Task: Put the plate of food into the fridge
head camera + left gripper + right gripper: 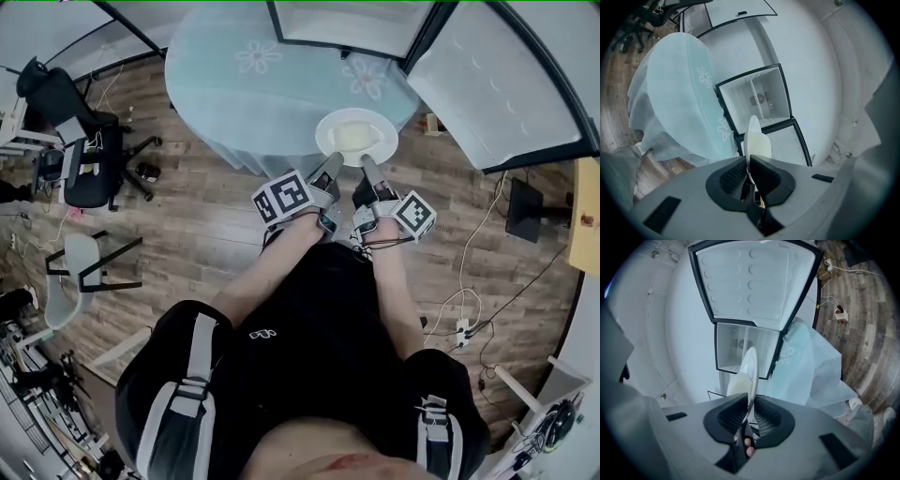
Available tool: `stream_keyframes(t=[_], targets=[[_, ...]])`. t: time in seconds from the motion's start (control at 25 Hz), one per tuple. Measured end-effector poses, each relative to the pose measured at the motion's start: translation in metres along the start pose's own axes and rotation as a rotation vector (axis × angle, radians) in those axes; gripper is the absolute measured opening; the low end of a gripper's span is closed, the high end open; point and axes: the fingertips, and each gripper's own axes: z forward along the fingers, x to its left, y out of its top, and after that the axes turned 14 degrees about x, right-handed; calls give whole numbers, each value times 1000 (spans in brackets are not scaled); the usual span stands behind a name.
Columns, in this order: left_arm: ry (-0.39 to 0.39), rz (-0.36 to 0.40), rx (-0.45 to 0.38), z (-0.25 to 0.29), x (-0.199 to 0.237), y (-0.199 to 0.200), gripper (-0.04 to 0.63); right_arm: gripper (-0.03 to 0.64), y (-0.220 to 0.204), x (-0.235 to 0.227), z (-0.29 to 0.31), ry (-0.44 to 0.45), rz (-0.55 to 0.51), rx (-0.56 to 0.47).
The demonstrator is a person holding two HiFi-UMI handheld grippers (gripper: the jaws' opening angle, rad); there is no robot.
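A white plate (356, 134) with pale yellowish food (354, 138) on it hangs over the near edge of the round table (253, 84). Both grippers pinch its near rim. My left gripper (330, 161) is shut on the rim from the left and my right gripper (367, 164) from the right. In the left gripper view the plate (754, 136) stands edge-on between the pads of the gripper (750, 171). The right gripper view shows the same, the plate (746, 369) clamped in the gripper (751, 408). Beyond it the small fridge (745, 345) stands open.
The fridge's open door (492, 80) swings out to the right, and its white compartment (757, 101) has a divider inside. The table's light blue flowered cloth hangs to the wooden floor. A black office chair (89, 159) and a white chair (75, 272) stand left; cables (459, 328) lie right.
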Motion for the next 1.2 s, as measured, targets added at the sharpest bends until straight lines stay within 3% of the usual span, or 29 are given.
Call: stream_keyframes(t=[0.4,0.6,1.2], targets=[[43,11,-15,3,10,30,25,44,7,-8,30,-3,47,21],[52,-39,0,23,27,73,26,44,32,-17,73,-20,75,26],[53,-52,22,79,38,178,26,44,107,-27,162,-64,71,27]])
